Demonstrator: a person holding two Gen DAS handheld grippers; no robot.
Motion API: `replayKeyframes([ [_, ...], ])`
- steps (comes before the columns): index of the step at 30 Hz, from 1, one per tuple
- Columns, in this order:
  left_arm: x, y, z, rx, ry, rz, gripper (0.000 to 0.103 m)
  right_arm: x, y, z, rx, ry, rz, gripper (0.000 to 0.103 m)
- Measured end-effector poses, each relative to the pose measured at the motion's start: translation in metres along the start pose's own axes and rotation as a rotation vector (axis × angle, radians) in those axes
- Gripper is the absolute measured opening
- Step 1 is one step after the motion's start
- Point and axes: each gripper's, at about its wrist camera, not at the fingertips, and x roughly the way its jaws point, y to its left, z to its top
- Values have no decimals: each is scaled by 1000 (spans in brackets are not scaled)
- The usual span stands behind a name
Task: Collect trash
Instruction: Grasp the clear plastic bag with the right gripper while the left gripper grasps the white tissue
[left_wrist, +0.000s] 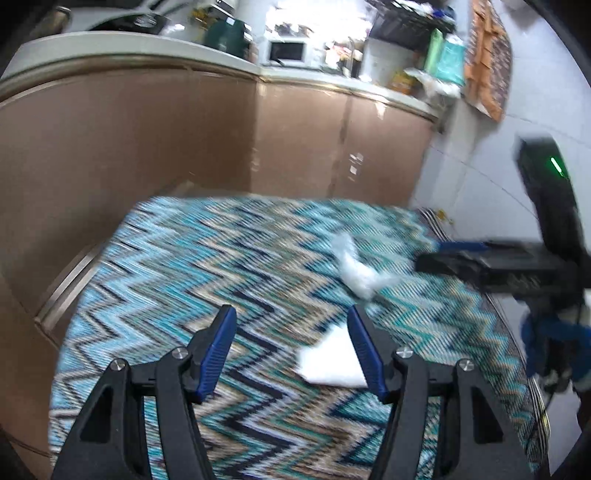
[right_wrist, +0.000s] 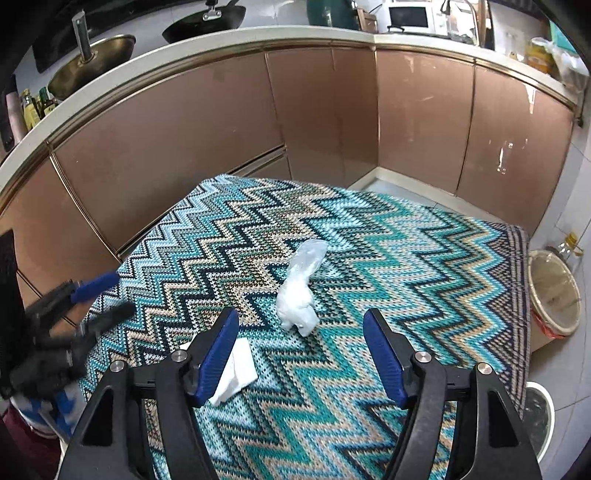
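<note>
A crumpled clear plastic bag (right_wrist: 300, 291) lies in the middle of the table's zigzag cloth (right_wrist: 388, 258); it also shows in the left wrist view (left_wrist: 354, 271). A folded white tissue (right_wrist: 234, 373) lies nearer, partly behind my right gripper's left finger; in the left wrist view the tissue (left_wrist: 328, 363) sits just ahead of the right finger. My left gripper (left_wrist: 291, 314) is open and empty above the cloth, and shows blurred at the left in the right wrist view (right_wrist: 107, 295). My right gripper (right_wrist: 300, 317) is open and empty, just short of the bag.
A lined waste bin (right_wrist: 554, 291) stands on the floor right of the table. A round white lid (right_wrist: 537, 417) lies below it. Brown kitchen cabinets (right_wrist: 221, 122) curve behind the table, with pans and a microwave on the counter. The left wrist view is motion-blurred.
</note>
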Motion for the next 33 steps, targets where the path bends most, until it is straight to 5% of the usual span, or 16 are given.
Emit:
replayKeyframes([
  [12,57,-34,-27,68,161,-82,57,67,5,12,-15,99,46,68],
  [14,61,-34,-28,66,178,-79,44,76,5,13,-11,113,53,61],
  [19,65,-42,-30,98,188,-66,31,96,2,13,7,152,43,34],
  [21,66,-48,-31,115,185,-56,24,99,0,11,8,160,44,33],
  [26,62,-57,-31,112,169,-46,9,84,-1,6,-6,129,48,31],
  [33,35,-61,-19,81,104,-32,8,18,-10,-7,-16,40,35,31],
])
